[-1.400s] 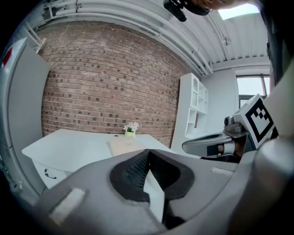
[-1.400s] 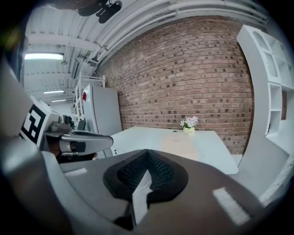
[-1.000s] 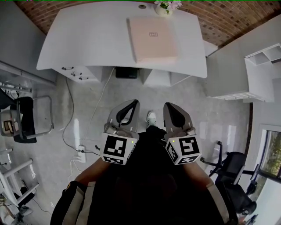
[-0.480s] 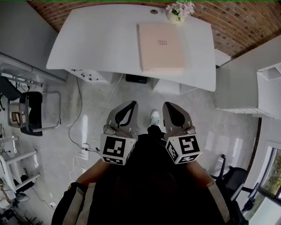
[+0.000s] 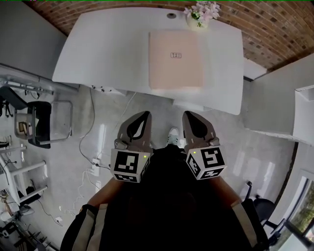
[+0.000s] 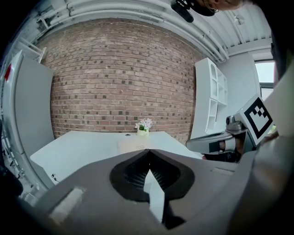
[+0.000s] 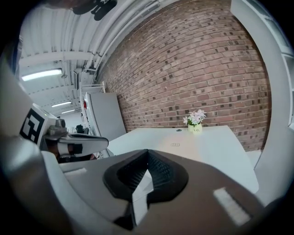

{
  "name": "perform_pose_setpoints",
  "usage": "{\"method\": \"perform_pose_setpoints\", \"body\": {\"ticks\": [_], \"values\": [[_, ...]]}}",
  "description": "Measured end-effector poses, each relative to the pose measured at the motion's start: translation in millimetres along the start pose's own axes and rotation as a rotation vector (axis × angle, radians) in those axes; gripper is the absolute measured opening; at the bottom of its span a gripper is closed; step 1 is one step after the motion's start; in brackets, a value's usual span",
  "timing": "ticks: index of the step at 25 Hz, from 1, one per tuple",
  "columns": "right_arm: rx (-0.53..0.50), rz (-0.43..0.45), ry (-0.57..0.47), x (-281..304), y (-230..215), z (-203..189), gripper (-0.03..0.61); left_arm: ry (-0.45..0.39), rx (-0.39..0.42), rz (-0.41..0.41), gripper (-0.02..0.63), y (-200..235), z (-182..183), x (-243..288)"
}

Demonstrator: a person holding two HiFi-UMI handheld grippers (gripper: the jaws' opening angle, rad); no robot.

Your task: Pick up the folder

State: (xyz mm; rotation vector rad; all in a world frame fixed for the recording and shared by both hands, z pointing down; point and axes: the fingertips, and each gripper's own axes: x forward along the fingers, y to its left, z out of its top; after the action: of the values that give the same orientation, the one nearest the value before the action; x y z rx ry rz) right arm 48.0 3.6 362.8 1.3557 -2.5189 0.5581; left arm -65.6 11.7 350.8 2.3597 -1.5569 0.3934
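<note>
A pale pink folder (image 5: 175, 59) lies flat on the white desk (image 5: 98, 54), just in front of a small pot of flowers (image 5: 198, 14). My left gripper (image 5: 142, 116) and right gripper (image 5: 190, 116) hang side by side over the floor, short of the desk's front edge, both pointing toward it. Both are shut with nothing between the jaws. In the left gripper view the folder (image 6: 133, 145) shows far ahead beyond the closed jaws (image 6: 148, 153). The right gripper view shows the folder (image 7: 172, 145) beyond its own closed jaws (image 7: 147, 153).
A brick wall runs behind the desk. A chair (image 5: 34, 127) stands at the left, and a power strip with cables (image 5: 95, 169) lies on the floor. White shelving (image 5: 304, 117) stands at the right. The person's shoe (image 5: 171, 135) shows between the grippers.
The person has walked closer to the desk: desk and folder sit lower and larger in the head view. Both grippers stay shut and side by side.
</note>
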Motion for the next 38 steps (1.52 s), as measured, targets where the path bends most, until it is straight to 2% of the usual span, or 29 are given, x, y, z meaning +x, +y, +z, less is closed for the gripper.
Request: {"method": "perform_pose_setpoints", "body": {"ticks": [10,20,27,32,34,36,38], "values": [[0.011,0.008,0.032,10.4,-47.1,1.8,0.002,0.02,-0.034,0.049,0.003,-9.7,5.6,32.8],[0.029,-0.049,0.087,40.0,-84.9,-5.5,0.002,0.059,-0.042,-0.026,0.003,-12.1,3.7,88.5],[0.042,-0.092,0.138,66.2,-107.5,-7.6,0.002,0.096,-0.066,-0.043,0.003,6.4,1.3,119.9],[0.074,-0.09,0.159,94.6,-118.7,-7.2,0.003,0.135,-0.114,-0.06,0.005,28.0,-7.7,141.9],[0.086,-0.086,0.168,105.6,-123.6,-6.6,0.003,0.162,-0.131,-0.074,0.059,34.7,-12.8,152.0],[0.101,-0.082,0.183,116.1,-128.6,-6.9,0.093,0.188,-0.14,-0.082,0.079,41.6,-17.1,161.7],[0.111,-0.091,0.2,125.6,-135.2,-9.5,0.111,0.215,-0.147,-0.088,0.098,48.3,-22.7,171.0]]}}
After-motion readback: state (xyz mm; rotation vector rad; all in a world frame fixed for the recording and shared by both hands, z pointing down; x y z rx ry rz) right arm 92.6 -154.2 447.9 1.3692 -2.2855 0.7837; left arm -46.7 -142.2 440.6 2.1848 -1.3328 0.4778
